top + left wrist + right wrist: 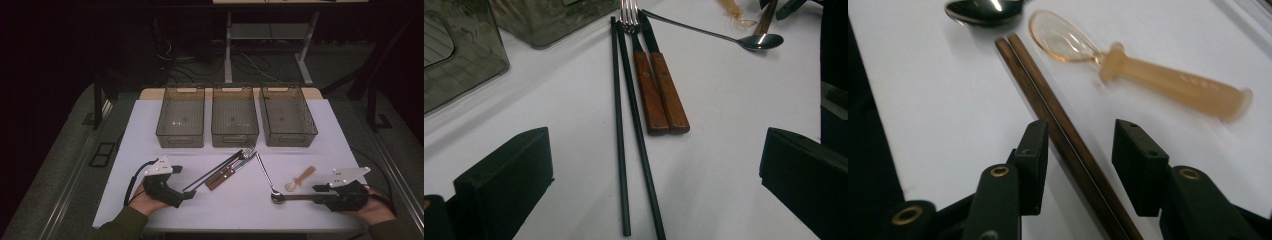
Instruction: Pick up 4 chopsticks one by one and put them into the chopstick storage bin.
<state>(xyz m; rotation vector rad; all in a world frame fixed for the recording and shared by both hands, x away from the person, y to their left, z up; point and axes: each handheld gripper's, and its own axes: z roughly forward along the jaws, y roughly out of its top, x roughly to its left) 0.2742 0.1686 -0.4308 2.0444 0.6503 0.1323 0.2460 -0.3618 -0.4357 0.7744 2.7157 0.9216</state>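
Observation:
Cutlery lies on a white table (150, 150). My left gripper (183, 182) (654, 150) rests at the near left, jaws wide open, with the near ends of two black chopsticks (215, 172) (619, 125) between them, untouched. Beside these lie a fork (646, 90) and a knife (225, 175) (669, 95), both with wooden handles. My right gripper (320, 196) (1083, 132) sits at the near right, open, with a pair of brown chopsticks (300, 197) (1043, 95) lying on the table between its jaws, close to one pad. A metal spoon (265, 172) (983, 10) and an amber plastic spoon (300, 178) (1158, 82) lie just beyond.
Three smoky see-through bins stand in a row at the back of the table: left (180, 140), middle (235, 141), right (290, 140). Nothing shows inside them. The floor drops away dark on both sides of the table.

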